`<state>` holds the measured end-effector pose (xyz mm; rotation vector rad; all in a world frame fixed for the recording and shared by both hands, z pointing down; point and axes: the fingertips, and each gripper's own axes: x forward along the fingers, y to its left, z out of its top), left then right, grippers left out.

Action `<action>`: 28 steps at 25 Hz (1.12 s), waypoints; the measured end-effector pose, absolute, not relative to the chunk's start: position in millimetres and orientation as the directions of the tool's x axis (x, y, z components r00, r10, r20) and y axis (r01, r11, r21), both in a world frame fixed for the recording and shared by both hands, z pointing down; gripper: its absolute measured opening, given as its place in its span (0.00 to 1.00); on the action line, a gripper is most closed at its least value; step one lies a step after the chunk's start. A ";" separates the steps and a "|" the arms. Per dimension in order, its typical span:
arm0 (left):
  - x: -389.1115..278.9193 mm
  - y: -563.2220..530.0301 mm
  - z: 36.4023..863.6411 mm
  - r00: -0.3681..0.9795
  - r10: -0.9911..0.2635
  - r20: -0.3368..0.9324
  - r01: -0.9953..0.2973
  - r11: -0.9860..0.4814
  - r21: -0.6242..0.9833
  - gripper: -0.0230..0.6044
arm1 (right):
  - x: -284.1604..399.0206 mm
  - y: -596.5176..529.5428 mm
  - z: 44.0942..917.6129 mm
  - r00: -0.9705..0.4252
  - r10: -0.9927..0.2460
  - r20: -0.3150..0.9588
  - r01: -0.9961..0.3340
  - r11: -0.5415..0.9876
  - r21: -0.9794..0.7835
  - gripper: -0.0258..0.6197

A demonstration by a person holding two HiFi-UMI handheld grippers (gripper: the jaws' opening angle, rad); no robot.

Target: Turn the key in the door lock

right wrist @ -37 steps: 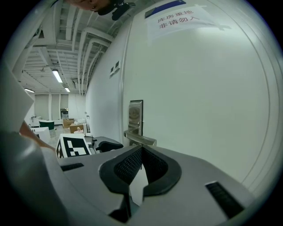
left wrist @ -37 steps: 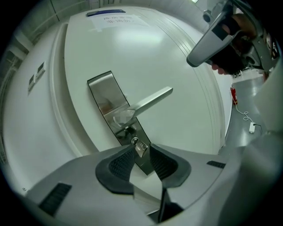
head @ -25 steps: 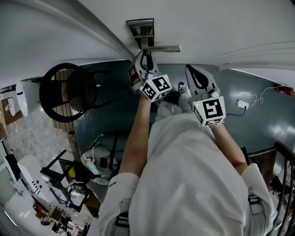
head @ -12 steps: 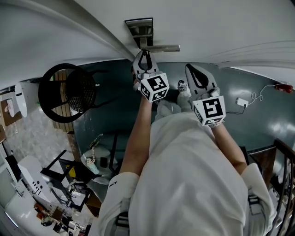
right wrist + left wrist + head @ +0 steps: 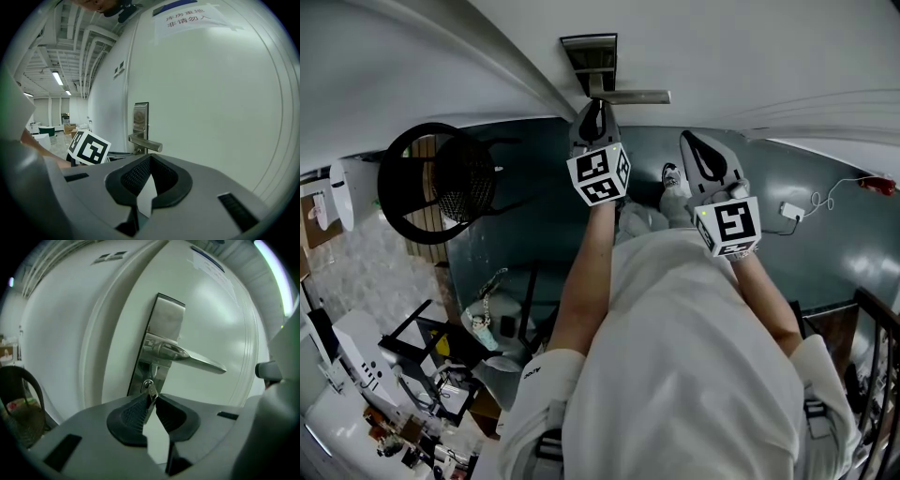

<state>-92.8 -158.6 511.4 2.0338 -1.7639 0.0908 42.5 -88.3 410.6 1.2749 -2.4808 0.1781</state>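
The small silver metal key [image 5: 151,391] is seated in the keyhole of the tall brushed-steel lock plate [image 5: 161,341]. It is directly ahead of the left tool [image 5: 151,401] and just below the steel lever handle [image 5: 190,357]. The key's head is clamped between the black ribbed pads [image 5: 131,413] of the left tool, whose jaws have just been closing onto it. Only the narrow gap filled by the key is left between them.

From the head view, the left tool [image 5: 596,108] is seen held up to the lock plate [image 5: 589,61] on the white door [image 5: 750,56]. The right tool [image 5: 696,141] is held beside it on the right, apart from the lock.

In the right gripper view, the jaws of the right tool [image 5: 150,159] are brought together at their tips, and nothing is held between them. The lock plate [image 5: 140,117] and lever handle [image 5: 146,143] lie ahead of the right tool and slightly left. The left tool's marker cube [image 5: 89,147] is seen further left. A printed paper notice [image 5: 192,18] is fixed high on the door above the right tool.

A black wire chair [image 5: 441,183] stands well off to the left of the left tool.
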 end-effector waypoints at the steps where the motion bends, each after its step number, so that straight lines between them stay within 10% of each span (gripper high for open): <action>1: -93.2 -158.2 511.1 0.191 -0.927 0.323 -0.943 -0.082 0.322 0.13 | 43.3 -87.6 410.7 -0.536 -0.764 0.358 -0.808 0.588 0.045 0.03; 9: -96.9 -157.1 512.6 0.263 -0.944 0.200 -0.658 -0.024 0.752 0.08 | 47.4 -84.9 407.8 -0.539 -0.765 0.353 -0.807 0.589 0.046 0.03; 14: -96.7 -157.3 511.7 0.329 -0.944 0.036 -0.257 -0.052 0.965 0.08 | 48.9 -85.4 408.9 -0.535 -0.767 0.354 -0.809 0.586 0.046 0.03; 28: -98.6 -156.9 513.2 0.210 -0.957 -0.199 0.482 -0.076 0.873 0.09 | 42.0 -82.6 411.3 -0.551 -0.752 0.362 -0.795 0.605 0.047 0.03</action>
